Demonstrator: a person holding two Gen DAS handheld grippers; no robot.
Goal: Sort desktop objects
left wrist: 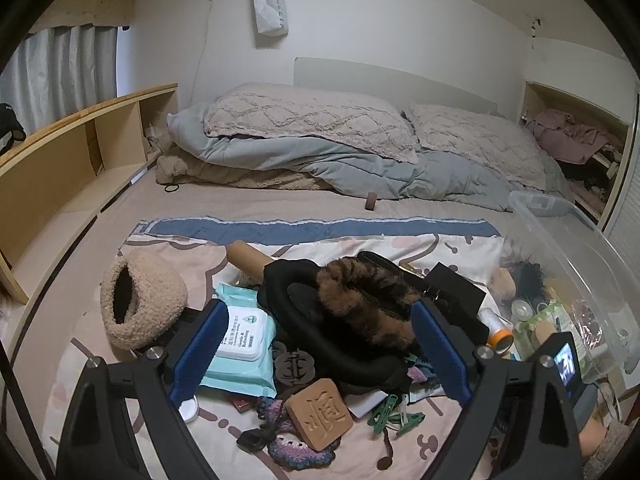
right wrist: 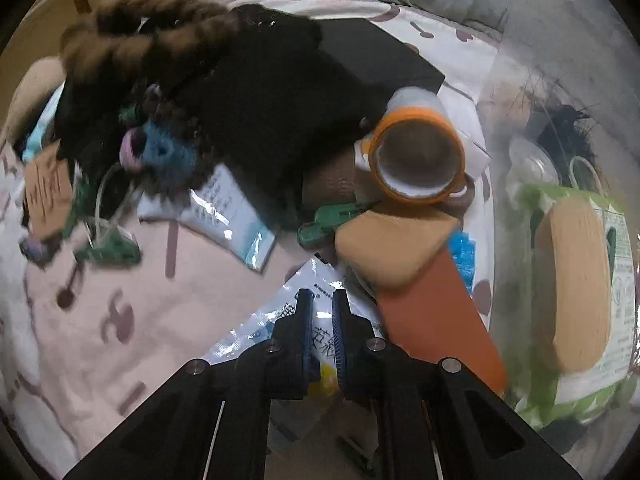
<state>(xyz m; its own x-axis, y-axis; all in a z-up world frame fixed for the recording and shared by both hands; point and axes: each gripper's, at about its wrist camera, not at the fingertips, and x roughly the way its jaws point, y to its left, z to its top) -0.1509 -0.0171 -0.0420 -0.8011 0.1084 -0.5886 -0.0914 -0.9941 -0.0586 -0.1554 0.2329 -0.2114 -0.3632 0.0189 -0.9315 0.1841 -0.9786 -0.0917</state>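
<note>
Sachet [right wrist: 308, 312] between closed right claw [right wrist: 322, 300] fingers

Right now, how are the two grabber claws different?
The left gripper has its blue pads spread wide apart, framing the black furry bag without touching it. The right gripper has its pads squeezed nearly together, pinching a shiny white packet. The left gripper looks out across the bed; the right gripper points steeply down at the blanket. Both have black frames and blue pads.
</note>
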